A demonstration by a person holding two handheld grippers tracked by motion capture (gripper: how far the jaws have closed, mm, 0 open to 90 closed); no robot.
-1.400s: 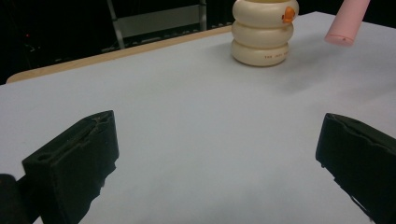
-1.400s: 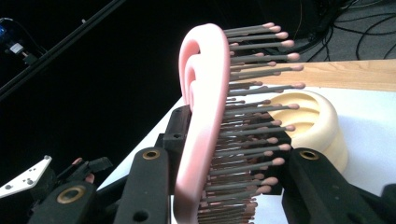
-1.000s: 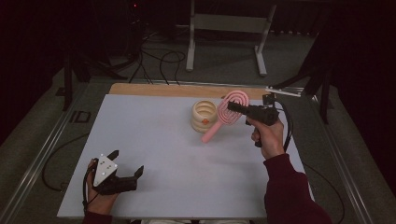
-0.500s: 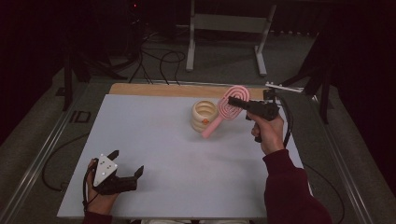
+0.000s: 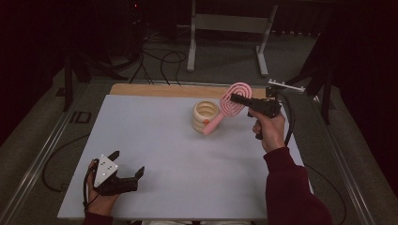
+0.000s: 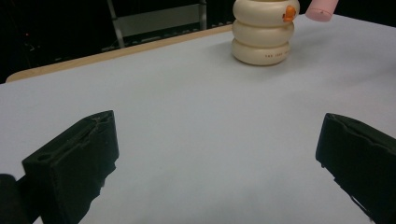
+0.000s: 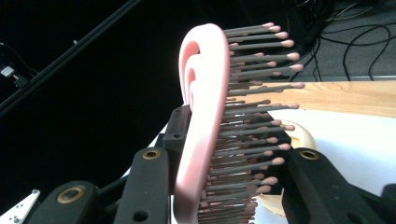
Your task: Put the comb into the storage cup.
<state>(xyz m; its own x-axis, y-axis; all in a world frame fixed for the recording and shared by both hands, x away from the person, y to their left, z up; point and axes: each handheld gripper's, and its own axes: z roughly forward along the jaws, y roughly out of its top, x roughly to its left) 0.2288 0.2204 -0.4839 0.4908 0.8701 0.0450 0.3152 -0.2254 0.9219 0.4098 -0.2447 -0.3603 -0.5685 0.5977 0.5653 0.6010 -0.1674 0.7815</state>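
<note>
The table (image 5: pixel 178 154) is a pale grey-white sheet with a strip of bare wood along its far edge, set in a dark room. Behind it the floor is grey, black cables (image 5: pixel 159 58) lie looped there, and a metal stand (image 5: pixel 230 23) rises at the back.

In the high view the right hand-held gripper (image 5: pixel 239 99) is raised above the far right part of the table and pinches the round head of a pink hairbrush (image 5: pixel 232 103). The brush slants down to the left, and its handle end lies just beside a cream ringed holder (image 5: pixel 205 115) that stands upright on the table. The left hand-held gripper (image 5: pixel 126 165) rests at the near left corner, well apart from both, its jaws spread with nothing between them.

The right gripper view shows the hairbrush (image 7: pixel 205 121) edge-on: the pink back sits against one jaw, and the grey bristles with pink tips point toward the other. The left gripper view looks low across the bare table and shows the holder (image 6: pixel 264 31) as three stacked rings with a small orange mark near the top, with the pink handle tip (image 6: pixel 321 9) close by its upper right.
</note>
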